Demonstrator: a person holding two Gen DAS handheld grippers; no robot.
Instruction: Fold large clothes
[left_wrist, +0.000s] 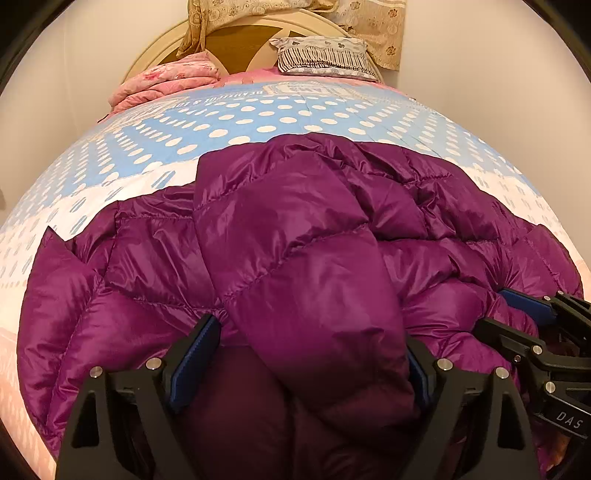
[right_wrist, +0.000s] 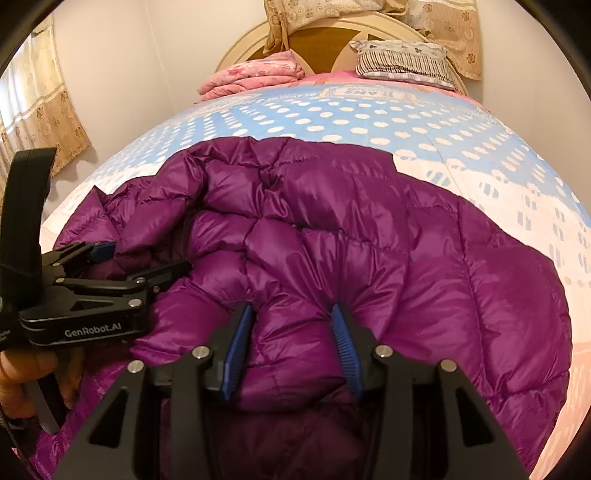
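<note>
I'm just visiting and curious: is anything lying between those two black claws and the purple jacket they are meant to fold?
Nothing visible. The jacket bulges up between the left gripper fingers, which stand wide. The right gripper pinches a fold of it. The bedspread beyond shows no other items near it.

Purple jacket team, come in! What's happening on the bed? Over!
Left gripper open around a puffy fold. Right gripper clamped on the purple jacket. Jacket bunched on the dotted bedspread. Nothing in the way.

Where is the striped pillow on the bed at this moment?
In both wrist views the striped pillow lies at the far end of the bed, right of the folded pink blanket, against the round headboard, far beyond the purple jacket.
</note>
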